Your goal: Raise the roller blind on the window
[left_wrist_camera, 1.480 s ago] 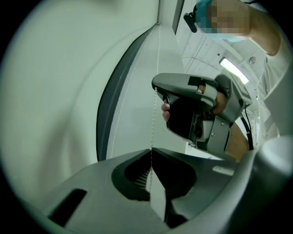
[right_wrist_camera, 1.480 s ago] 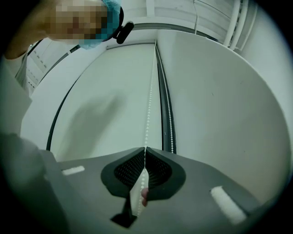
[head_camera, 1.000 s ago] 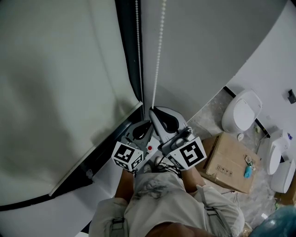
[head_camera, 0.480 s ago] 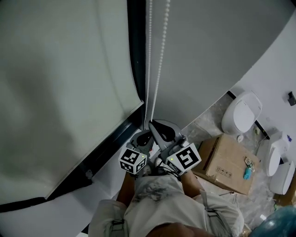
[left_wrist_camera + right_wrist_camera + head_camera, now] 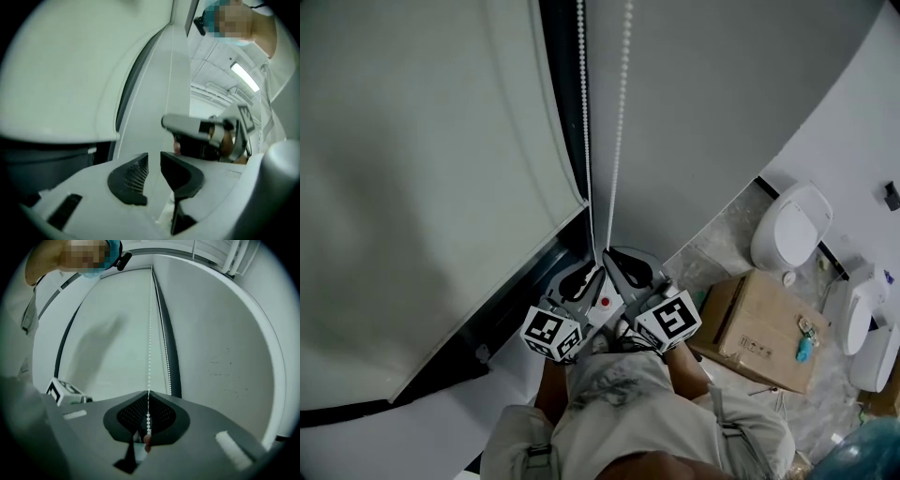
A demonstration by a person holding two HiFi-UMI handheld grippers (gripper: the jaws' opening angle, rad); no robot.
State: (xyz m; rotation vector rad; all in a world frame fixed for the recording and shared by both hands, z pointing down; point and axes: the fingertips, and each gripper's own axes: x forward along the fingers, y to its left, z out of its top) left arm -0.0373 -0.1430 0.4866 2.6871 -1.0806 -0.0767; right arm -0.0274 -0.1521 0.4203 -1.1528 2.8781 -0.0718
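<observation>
The pale roller blind (image 5: 422, 187) hangs at the left beside the black window frame (image 5: 561, 103). Two strands of white bead chain (image 5: 619, 122) run down to my grippers. In the right gripper view the right gripper (image 5: 148, 417) is shut on one strand of the bead chain (image 5: 149, 357), which rises straight from the jaws. My left gripper (image 5: 154, 171) has just been opening; its jaws stand apart with nothing visible between them. In the head view the left gripper (image 5: 592, 277) and right gripper (image 5: 607, 259) sit side by side at the chain's lower end.
A cardboard box (image 5: 759, 328) lies on the floor at the right, with white ceramic fixtures (image 5: 792, 225) behind it. The person's legs fill the bottom edge. The right gripper (image 5: 201, 133) shows close by in the left gripper view.
Both grippers have sunk lower along the chain. The left gripper's jaws have parted, while the right stays clamped on the chain.
</observation>
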